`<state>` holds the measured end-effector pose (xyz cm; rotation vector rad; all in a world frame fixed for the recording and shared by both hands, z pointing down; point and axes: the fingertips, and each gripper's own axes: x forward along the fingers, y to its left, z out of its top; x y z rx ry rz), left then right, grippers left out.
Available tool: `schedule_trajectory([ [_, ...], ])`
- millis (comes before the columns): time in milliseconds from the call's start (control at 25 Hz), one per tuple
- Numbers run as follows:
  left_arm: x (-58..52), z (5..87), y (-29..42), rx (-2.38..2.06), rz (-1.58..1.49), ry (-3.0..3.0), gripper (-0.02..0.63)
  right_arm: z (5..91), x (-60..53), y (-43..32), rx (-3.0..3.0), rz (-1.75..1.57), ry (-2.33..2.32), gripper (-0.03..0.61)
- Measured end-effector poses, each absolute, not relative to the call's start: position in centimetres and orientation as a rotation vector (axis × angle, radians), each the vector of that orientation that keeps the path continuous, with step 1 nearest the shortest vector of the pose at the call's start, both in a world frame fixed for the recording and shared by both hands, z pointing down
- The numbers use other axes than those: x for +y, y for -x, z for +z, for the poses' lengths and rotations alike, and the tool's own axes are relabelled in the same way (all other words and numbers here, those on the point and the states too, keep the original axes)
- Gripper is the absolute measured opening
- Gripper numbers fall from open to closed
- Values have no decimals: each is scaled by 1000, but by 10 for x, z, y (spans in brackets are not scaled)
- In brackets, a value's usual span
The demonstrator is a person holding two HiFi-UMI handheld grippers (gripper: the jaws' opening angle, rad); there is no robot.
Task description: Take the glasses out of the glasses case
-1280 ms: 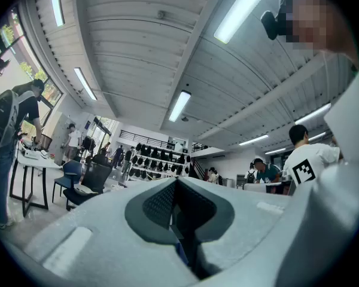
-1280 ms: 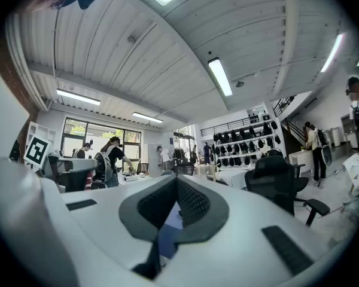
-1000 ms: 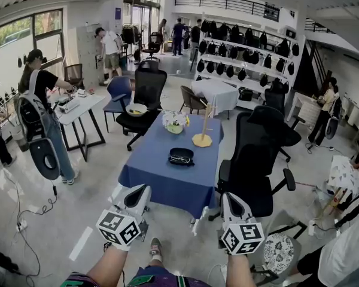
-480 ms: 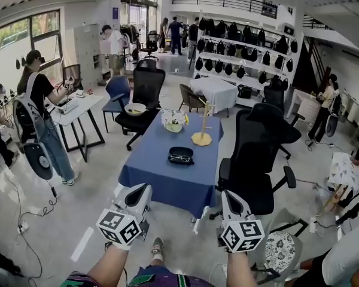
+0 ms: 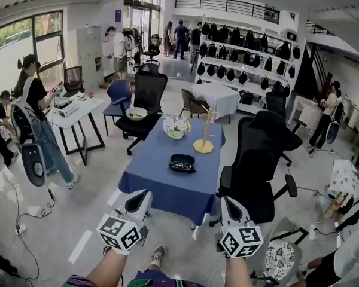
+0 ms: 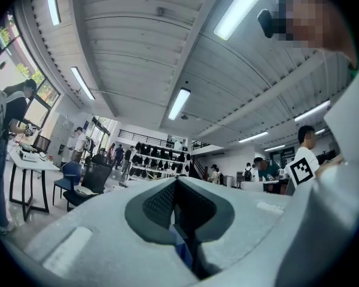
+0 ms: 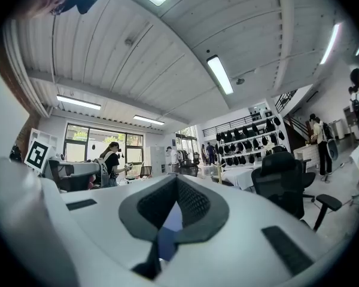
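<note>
A black glasses case (image 5: 182, 163) lies open on the table with the blue cloth (image 5: 161, 184), and the glasses rest inside it. Both grippers hang low in the head view, well short of the table's near edge. My left gripper (image 5: 138, 201) and my right gripper (image 5: 229, 208) each have their jaws pressed together with nothing between them. In the left gripper view the left gripper (image 6: 178, 187) points up at the ceiling. The right gripper (image 7: 176, 187) is tilted up the same way in the right gripper view. The case does not show in either gripper view.
On the table also stand a wooden stand (image 5: 203, 143) and a bowl of flowers (image 5: 176, 126). A black office chair (image 5: 260, 160) sits at the table's right side and another (image 5: 145, 97) at its far left. A white desk (image 5: 78, 109) and several people are at the left.
The view has shifted slightly, with the table and case a little lower and nearer in the picture. Both grippers sit slightly lower and stay shut. People at the left have moved.
</note>
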<state>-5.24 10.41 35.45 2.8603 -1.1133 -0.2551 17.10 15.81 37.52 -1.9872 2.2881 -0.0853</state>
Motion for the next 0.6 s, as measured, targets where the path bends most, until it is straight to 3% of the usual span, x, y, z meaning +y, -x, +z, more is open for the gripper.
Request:
schedule_trajectory([
  [600,12,350,61,-1126,-265,-2834,15,364,66,-166,2302,-53,1992,2],
])
